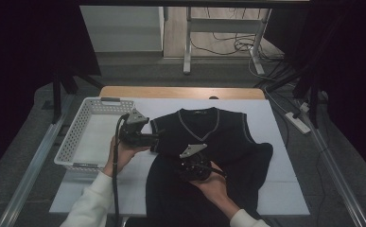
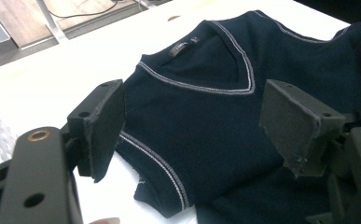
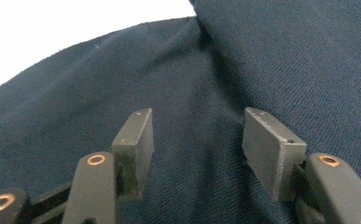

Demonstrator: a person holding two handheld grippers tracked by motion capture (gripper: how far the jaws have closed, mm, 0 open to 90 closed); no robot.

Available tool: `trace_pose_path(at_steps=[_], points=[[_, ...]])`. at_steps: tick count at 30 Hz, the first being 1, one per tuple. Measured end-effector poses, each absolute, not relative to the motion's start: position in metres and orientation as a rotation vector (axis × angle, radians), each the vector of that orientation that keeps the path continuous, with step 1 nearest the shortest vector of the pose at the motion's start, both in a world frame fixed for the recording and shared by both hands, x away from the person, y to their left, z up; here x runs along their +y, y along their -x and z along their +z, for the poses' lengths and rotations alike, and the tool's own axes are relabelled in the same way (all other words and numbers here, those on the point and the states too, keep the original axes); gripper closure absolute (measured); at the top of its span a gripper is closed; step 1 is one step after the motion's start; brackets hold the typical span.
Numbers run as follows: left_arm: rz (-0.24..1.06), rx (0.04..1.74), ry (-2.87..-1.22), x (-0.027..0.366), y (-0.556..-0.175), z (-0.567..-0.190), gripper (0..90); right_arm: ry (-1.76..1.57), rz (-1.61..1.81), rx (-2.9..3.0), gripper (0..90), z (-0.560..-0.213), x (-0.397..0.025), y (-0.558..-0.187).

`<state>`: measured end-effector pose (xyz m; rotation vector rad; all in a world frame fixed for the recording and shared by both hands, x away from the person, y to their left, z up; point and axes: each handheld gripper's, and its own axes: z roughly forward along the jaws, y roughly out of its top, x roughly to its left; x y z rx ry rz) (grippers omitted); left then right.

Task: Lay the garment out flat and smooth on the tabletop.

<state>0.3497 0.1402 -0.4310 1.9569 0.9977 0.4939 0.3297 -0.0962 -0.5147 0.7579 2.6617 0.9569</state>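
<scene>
Dark knit, a sleeveless vest (image 1: pixel 204 142), lay flat on the white table (image 1: pixel 275 189), partly folded. The left gripper (image 2: pixel 192 126) stood with jaws wide apart, the vest's trimmed armhole edge just beyond and between them. The right gripper (image 3: pixel 197 140) hovered, jaws apart too, cloth right under the tips. Best pinch a single layer at the edge, then lift evenly
</scene>
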Motion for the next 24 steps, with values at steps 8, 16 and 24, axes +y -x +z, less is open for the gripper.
trace_pose_path(at_steps=[8,16,24], points=[[0.495,0.999,-1.952,0.14,-0.35,-0.431,23.6,-0.746,0.946,2.687,78.2,-0.521,-0.097,-0.334],[0.5,0.99,-1.967,0.138,-0.349,-0.432,23.2,-0.606,1.035,2.73,86.7,-0.516,-0.094,-0.315],[0.5,1.003,-1.951,0.142,-0.349,-0.431,22.7,-0.513,1.03,2.784,85.8,-0.513,-0.093,-0.292]])
